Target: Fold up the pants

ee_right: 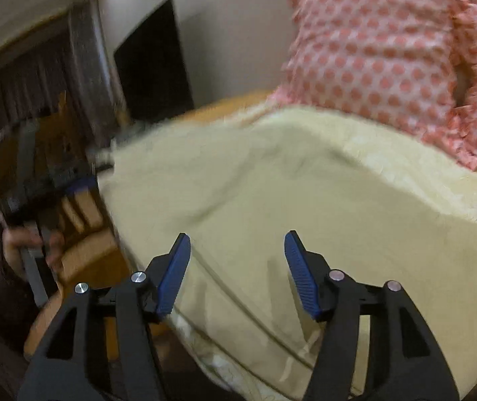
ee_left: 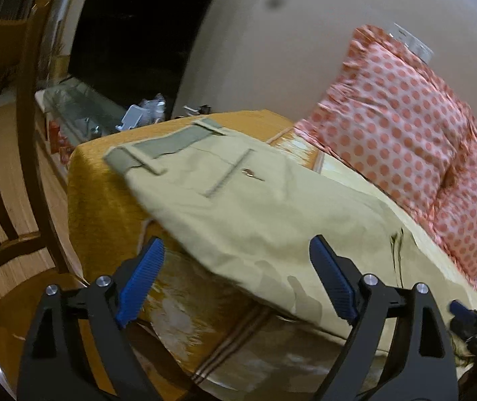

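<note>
Beige pants (ee_left: 245, 207) lie flat on an orange-covered table (ee_left: 101, 180), waistband with grey-green lining at the far end, legs running toward me. My left gripper (ee_left: 238, 254) is open just above the near part of the pants, holding nothing. In the right wrist view the pants (ee_right: 271, 193) fill the middle, blurred. My right gripper (ee_right: 236, 250) is open and empty over the leg end of the pants. The right gripper's blue tip also shows in the left wrist view (ee_left: 462, 312), at the pants' near right edge.
A pink polka-dot pillow (ee_left: 405, 127) lies along the right side of the pants, and also shows in the right wrist view (ee_right: 388, 50). A wooden chair (ee_left: 7, 153) stands left of the table. A dark TV screen (ee_left: 138, 33) and clutter sit behind.
</note>
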